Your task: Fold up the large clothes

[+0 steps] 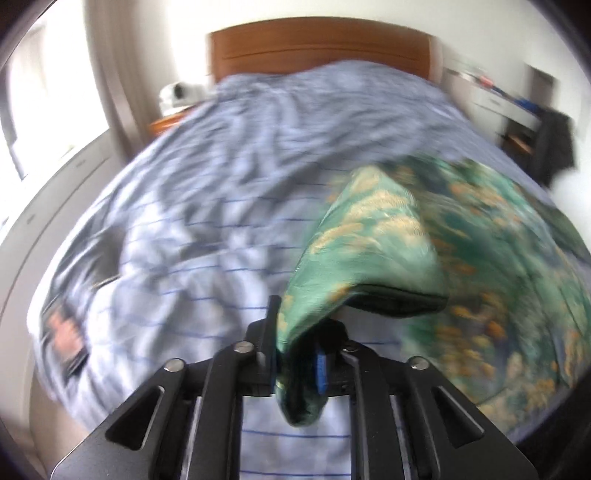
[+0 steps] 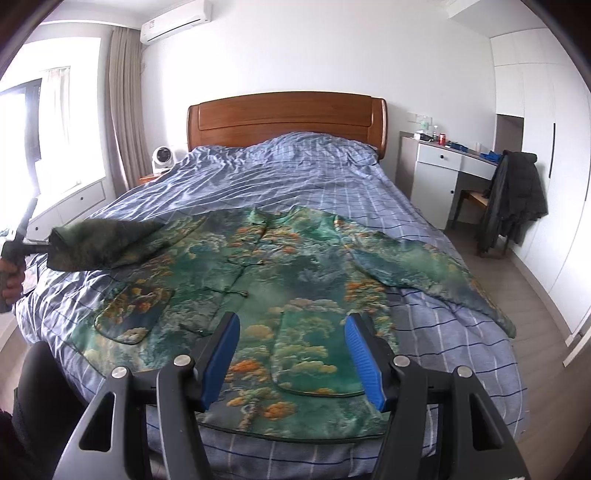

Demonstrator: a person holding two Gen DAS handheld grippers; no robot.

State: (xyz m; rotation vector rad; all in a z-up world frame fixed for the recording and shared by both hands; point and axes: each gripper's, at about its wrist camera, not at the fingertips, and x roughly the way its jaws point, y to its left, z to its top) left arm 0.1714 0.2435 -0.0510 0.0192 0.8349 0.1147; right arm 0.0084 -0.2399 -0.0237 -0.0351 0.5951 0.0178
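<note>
Item: green printed jacket (image 2: 273, 280), laid front-up across the foot half of the bed (image 2: 332, 173), collar toward the wooden headboard (image 2: 286, 118), body spread flat — a placement judged to serve folding. Left sleeve (image 1: 369, 236): lifted off the checked blue duvet (image 1: 192, 206), its cuff pinched in the closed jaws of the left gripper (image 1: 295, 365); the sleeve is held raised, presumably so that it can be carried inward over the jacket's front. Right sleeve (image 2: 436, 273): still stretched out toward the bed's far edge, untouched. Right gripper (image 2: 291, 354): held above the jacket's lower hem, jaws wide apart and empty, blue pads visible on both sides; it is judged to be kept ready near the hem. Surroundings: small white fan (image 2: 162, 157) on a bedside stand, white desk (image 2: 447, 166) with a dark coat (image 2: 517, 192) hung over its chair, wall air conditioner (image 2: 177, 20), curtains. Obstructions: none noted on the jacket itself — only the rumpled duvet beneath, which may keep folds from lying flat.
</note>
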